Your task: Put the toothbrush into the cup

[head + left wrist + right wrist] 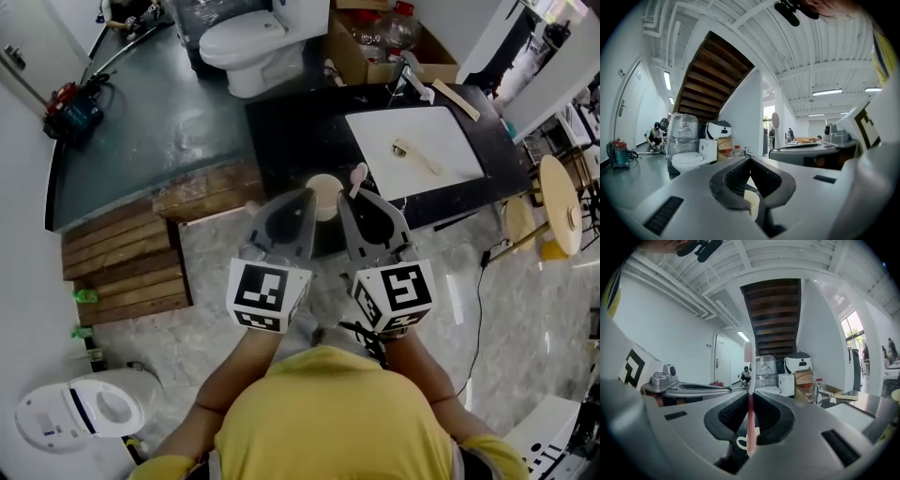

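A cream cup (324, 192) hangs at the tip of my left gripper (302, 199), over the near edge of the black counter (291, 131). In the left gripper view the jaws of the left gripper (750, 164) close on the cup (751, 202), whose wall shows between them. My right gripper (352, 199) is shut on a pink toothbrush (357, 178) that stands upright with its head up, just right of the cup. In the right gripper view the toothbrush (750, 418) is pinched between the jaws of the right gripper (750, 397), and the cup's handle (740, 442) shows low behind it.
A white sink basin (375, 141) with a wooden brush (417, 155) is set in the counter, and a faucet (412, 80) stands behind it. A toilet (253, 42) and a cardboard box (361, 52) stand beyond. Wooden planks (127, 253) lie on the floor at left.
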